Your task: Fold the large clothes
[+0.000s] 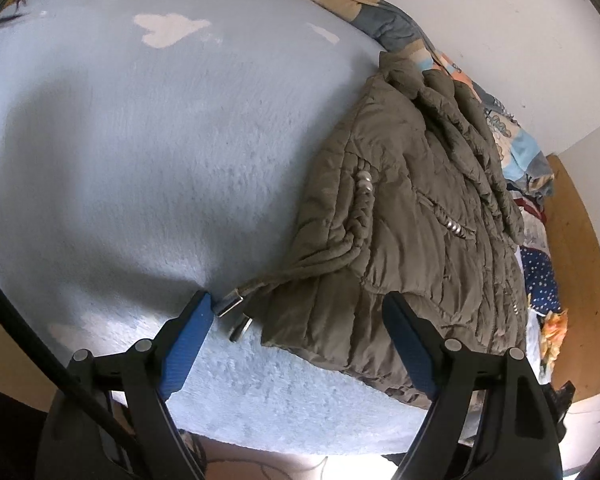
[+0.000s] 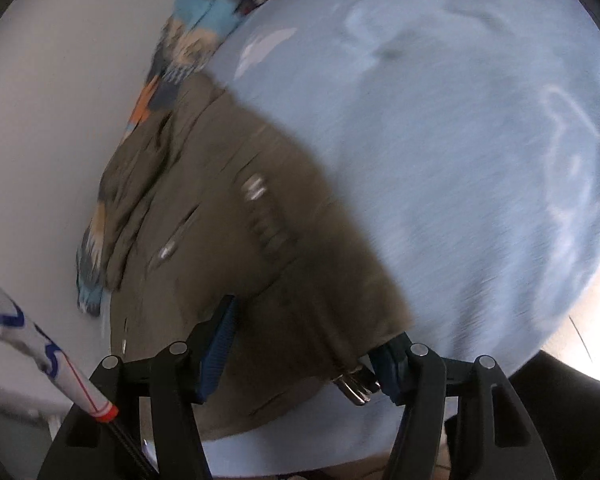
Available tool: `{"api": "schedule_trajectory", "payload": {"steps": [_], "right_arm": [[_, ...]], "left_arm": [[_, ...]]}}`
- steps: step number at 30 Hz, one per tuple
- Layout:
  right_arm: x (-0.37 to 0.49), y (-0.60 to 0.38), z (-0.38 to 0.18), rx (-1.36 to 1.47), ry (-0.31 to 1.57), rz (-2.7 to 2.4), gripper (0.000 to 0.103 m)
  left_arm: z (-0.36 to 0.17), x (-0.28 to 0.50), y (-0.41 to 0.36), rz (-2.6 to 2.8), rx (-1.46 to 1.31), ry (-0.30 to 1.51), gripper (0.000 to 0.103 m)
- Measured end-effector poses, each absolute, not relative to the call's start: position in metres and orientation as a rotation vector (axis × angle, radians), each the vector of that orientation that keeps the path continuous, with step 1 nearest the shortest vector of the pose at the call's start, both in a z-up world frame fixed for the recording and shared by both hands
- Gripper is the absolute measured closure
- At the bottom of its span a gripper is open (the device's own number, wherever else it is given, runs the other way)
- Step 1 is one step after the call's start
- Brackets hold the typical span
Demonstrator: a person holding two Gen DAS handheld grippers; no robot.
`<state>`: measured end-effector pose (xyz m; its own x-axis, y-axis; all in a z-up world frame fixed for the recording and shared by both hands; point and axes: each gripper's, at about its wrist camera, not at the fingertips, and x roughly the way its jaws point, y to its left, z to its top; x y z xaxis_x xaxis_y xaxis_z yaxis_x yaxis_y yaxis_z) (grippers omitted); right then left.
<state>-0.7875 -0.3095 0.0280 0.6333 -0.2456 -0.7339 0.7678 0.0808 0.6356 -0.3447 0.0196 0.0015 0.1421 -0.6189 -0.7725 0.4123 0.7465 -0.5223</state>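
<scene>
An olive-brown quilted jacket (image 1: 412, 216) lies folded on a light blue fleece blanket (image 1: 148, 152), near the bed's wall side. Its drawstring cords end in metal tips (image 1: 234, 312) at the near corner. My left gripper (image 1: 300, 312) is open, its fingers spread around the jacket's near corner, holding nothing. In the blurred right wrist view the jacket (image 2: 236, 232) fills the centre-left. My right gripper (image 2: 312, 328) is open, straddling the jacket's near edge, with the metal tips (image 2: 354, 388) by its right finger.
A patterned quilt (image 1: 512, 136) is bunched along the white wall (image 1: 500, 20) behind the jacket. A wooden bed frame (image 1: 580, 264) and small coloured clothes (image 1: 542, 280) lie to the right. The blanket's near edge (image 1: 284, 436) drops off below my left gripper.
</scene>
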Motion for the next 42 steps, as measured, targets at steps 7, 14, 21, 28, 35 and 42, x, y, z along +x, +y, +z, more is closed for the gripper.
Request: {"api": "schedule_trajectory", "payload": {"steps": [7, 14, 21, 28, 35, 42], "right_arm": [[-0.762, -0.297, 0.034, 1.174, 0.561, -0.761, 0.036], [-0.766, -0.299, 0.039, 1.165, 0.491, -0.793, 0.036], [-0.761, -0.303, 0.047, 1.164, 0.442, -0.765, 0.036], [-0.76, -0.306, 0.029, 1.215, 0.513, -0.788, 0.036], [-0.76, -0.299, 0.051, 1.124, 0.435, -0.773, 0.053], [-0.754, -0.305, 0.03, 1.186, 0.515, -0.796, 0.056]], "left_arm": [[-0.001, -0.355, 0.006, -0.826, -0.219, 1.247, 0.018], [0.0, -0.35, 0.011, -0.871, -0.343, 1.235, 0.018], [0.016, -0.362, -0.004, -0.955, -0.281, 1.147, 0.018], [0.014, -0.378, -0.031, -0.884, -0.061, 1.072, 0.018], [0.023, -0.387, -0.046, -0.902, 0.016, 0.976, 0.018], [0.012, -0.382, -0.05, -0.857, 0.032, 1.018, 0.018]]}}
